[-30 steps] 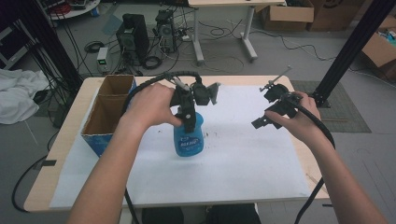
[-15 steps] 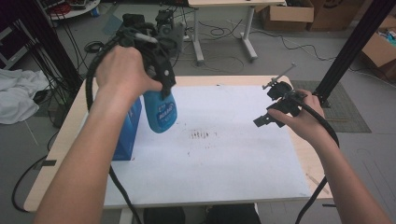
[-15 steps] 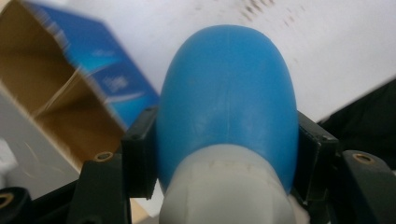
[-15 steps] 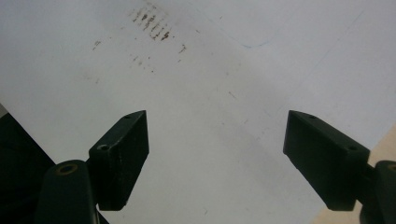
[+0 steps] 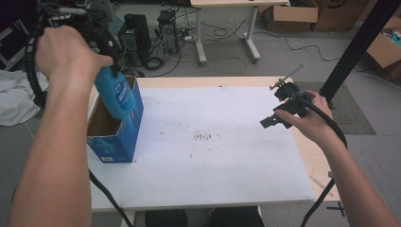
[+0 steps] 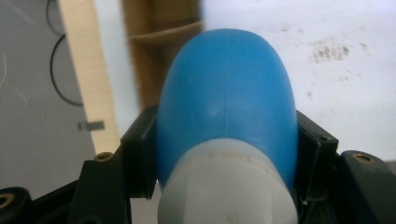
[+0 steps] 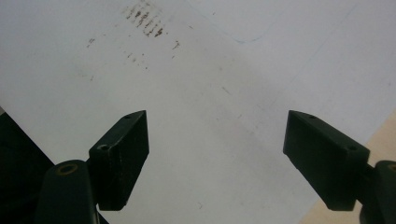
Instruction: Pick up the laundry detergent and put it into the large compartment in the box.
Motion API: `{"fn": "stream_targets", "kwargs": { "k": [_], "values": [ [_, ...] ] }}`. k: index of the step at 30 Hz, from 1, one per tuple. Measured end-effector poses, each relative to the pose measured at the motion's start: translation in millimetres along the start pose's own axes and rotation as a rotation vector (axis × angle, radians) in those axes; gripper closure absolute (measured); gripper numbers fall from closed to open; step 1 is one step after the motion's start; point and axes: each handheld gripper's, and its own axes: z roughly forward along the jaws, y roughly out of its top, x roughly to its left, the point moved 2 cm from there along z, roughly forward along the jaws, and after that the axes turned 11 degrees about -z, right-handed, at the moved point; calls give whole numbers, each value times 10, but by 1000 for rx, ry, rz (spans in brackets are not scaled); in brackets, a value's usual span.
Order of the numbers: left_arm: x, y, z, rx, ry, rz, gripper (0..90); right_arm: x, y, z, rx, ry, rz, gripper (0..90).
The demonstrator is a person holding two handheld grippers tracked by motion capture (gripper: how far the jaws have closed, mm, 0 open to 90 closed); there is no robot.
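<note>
Lifted off the middle of the white sheet, where it stood a second ago, the blue bottle (image 5: 117, 94) now hangs tilted above the open top of the blue cardboard box (image 5: 124, 137) at the table's left end. In the left gripper view the left gripper (image 6: 224, 154) has its two black jaws pressed against either side of the bottle's rounded blue shoulder, just below the pale cap (image 6: 229, 186), so the body points away from the tool toward the box's brown inside. Smooth moulded plastic of this kind is probably slick and a little springy, and the curved shoulder gives flat pads little to bite on; a hold lower, on the straighter labelled part, would likely sit firmer. Its weight cannot be told, though a filled bottle would pull its bottom down and swing in so high a pinch. It looks tough enough to survive a short drop into the box. Off to the far side, well apart from the bottle, the right gripper (image 5: 279, 106) hovers over the stained white sheet (image 5: 222, 156) with its jaws spread wide and nothing between them.
</note>
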Motion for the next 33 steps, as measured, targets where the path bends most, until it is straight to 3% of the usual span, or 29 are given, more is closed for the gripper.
{"fn": "stream_targets", "kwargs": {
  "k": [6, 12, 18, 33],
  "values": [
    [229, 20, 59, -1, 46, -68, 385, -54, -58, -11, 1, -3, 12, 224],
    [323, 40, 150, -3, 44, -81, 386, -86, -106, 32, 11, 0, 26, 223],
    [340, 60, 342, 14, 52, -74, 386, -93, -124, 65, 19, 4, 29, 224],
    [279, 75, 1052, 80, 69, -35, 385, -81, -125, 113, 33, 7, 32, 224]
  ]
}}
